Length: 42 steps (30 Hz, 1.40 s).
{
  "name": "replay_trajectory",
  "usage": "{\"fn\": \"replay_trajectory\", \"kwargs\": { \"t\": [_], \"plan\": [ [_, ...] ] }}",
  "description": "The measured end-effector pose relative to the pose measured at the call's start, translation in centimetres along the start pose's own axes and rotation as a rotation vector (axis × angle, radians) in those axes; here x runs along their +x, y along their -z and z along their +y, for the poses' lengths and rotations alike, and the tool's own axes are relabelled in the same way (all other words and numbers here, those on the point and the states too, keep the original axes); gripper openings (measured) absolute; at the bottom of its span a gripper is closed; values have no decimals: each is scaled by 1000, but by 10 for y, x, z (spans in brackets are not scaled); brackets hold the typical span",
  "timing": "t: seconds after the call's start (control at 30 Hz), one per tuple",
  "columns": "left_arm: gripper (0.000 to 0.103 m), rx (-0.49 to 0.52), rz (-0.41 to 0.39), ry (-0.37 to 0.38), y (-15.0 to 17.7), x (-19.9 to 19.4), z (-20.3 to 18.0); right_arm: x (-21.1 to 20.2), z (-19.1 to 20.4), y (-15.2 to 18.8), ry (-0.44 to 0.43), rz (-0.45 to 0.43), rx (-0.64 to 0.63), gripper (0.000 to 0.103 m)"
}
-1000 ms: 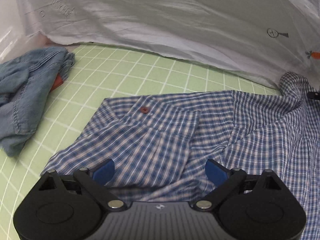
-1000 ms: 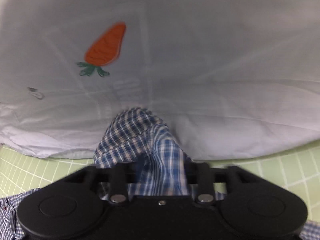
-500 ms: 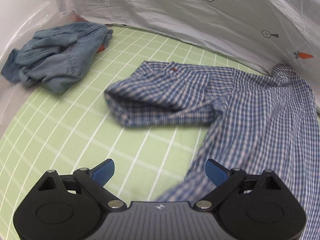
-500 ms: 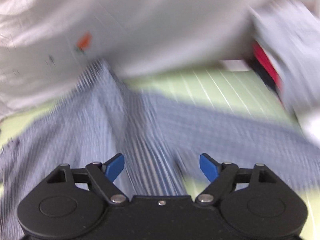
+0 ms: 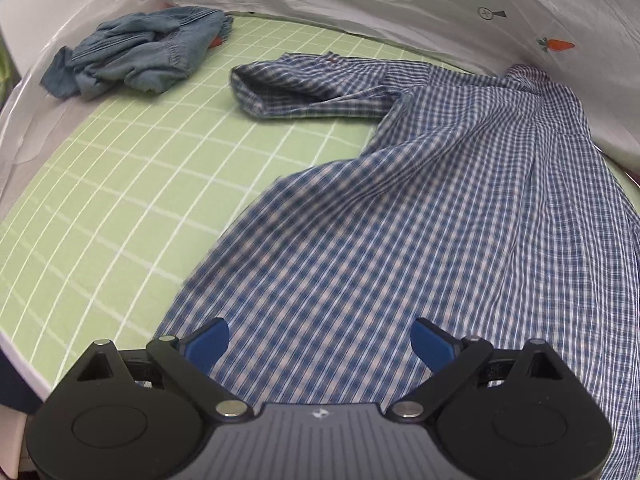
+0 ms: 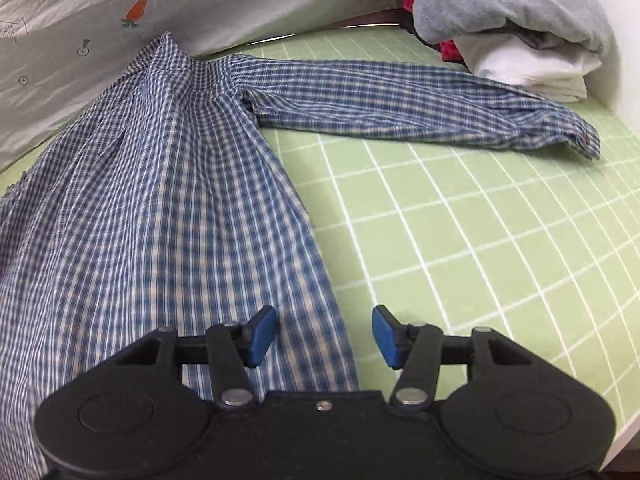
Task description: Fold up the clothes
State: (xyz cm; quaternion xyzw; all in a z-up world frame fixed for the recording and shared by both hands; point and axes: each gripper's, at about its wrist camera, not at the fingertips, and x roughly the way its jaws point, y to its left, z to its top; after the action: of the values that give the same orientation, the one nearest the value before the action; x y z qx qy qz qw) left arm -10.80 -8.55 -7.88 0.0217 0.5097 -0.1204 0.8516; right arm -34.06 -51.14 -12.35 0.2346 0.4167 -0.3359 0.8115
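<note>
Because the plaid shirt lies spread back-up on the green gridded mat with both sleeves out sideways, it appears laid flat ready for folding; the left gripper hangs above its hem with jaws wide apart and empty, and the right gripper has jaws closing over the hem's side edge, pads not yet pressing cloth. Also present: crumpled denim garment at the far left corner, stacked folded clothes at the far right, white carrot-printed sheet behind.
</note>
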Motion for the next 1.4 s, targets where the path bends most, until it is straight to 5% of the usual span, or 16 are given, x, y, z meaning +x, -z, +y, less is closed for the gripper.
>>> {"fn": "replay_trajectory", "kwargs": {
  "t": [0.13,0.17,0.33,0.53,0.6,0.67,0.7,0.83,0.93,1.2,1.4],
  "plan": [
    [97,-35,1,-18,7,-6,13,-7,1,8,-24,18,-58,21],
    [97,-38,-1,-20,8,-8,14,-8,2,9,-38,23,-78,4],
    [97,-23,-20,-22,7,-17,19,-13,3,12,13,-17,-149,1],
    [97,11,10,-9,4,-14,17,-15,-14,9,13,-7,-2,2],
    [97,31,35,-2,4,-10,13,-17,-14,9,12,-5,27,12],
    [97,53,41,2,5,-7,5,-23,-18,10,2,-6,115,52],
    [97,53,48,5,6,-4,1,-25,-20,11,-6,-11,147,61],
    [97,58,69,32,7,5,-23,-31,-23,14,-48,-26,185,76],
    [97,91,72,43,6,11,-50,-34,-29,16,-62,-58,163,102],
    [97,108,107,32,13,26,-107,-25,-89,-8,-25,-120,206,103],
    [97,123,142,-1,15,39,-138,-14,-149,-46,100,-191,275,103]
  ]
}}
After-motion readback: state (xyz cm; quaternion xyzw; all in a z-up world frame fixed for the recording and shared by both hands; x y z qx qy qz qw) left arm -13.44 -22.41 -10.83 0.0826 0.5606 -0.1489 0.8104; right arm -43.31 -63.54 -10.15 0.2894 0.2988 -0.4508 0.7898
